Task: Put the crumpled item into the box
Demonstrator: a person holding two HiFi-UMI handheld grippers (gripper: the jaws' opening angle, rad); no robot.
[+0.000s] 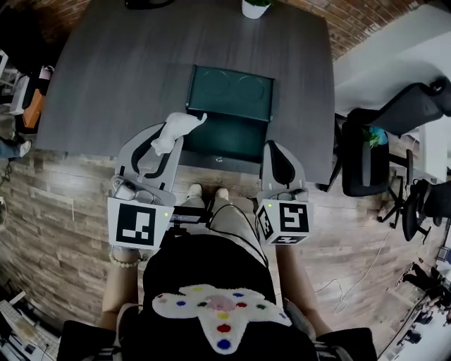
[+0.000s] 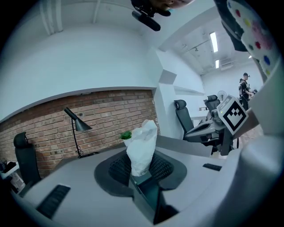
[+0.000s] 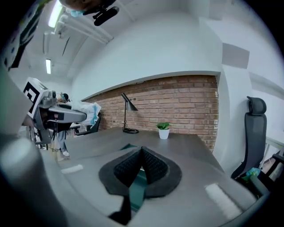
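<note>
The left gripper [image 1: 169, 144] has its jaws pinching one white crumpled item [image 1: 179, 127]. The left gripper view shows the item [image 2: 142, 150] standing up out of the jaws with its lower end clamped between the pads. In the head view it hangs over the near edge of the dark grey counter [image 1: 106, 77], just beside the left side of the box [image 1: 224, 161] and not inside it.

There is one box, dark green and lying open. Two round hollows show in the raised lid [image 1: 229, 88].

The right gripper [image 1: 277, 151] is on the box's right side. Its own view shows the jaws pressed together with nothing between them [image 3: 142, 155], and the green of the box [image 3: 137, 188] lies below them.

Each of the two grippers carries one cube with black-and-white square markers: the left cube [image 1: 135, 224] and the right cube [image 1: 285, 220]. These patterns are the only print that can be made out.

One potted plant [image 1: 255, 7] stands at the counter's far edge, and one black desk lamp [image 3: 128, 106] is near it in front of a brick wall [image 3: 186, 102]. Two black office chairs [image 1: 366, 158] stand on the wooden floor [image 1: 56, 211] to the right. People [image 2: 244, 86] stand far off in the room, too small to count.
</note>
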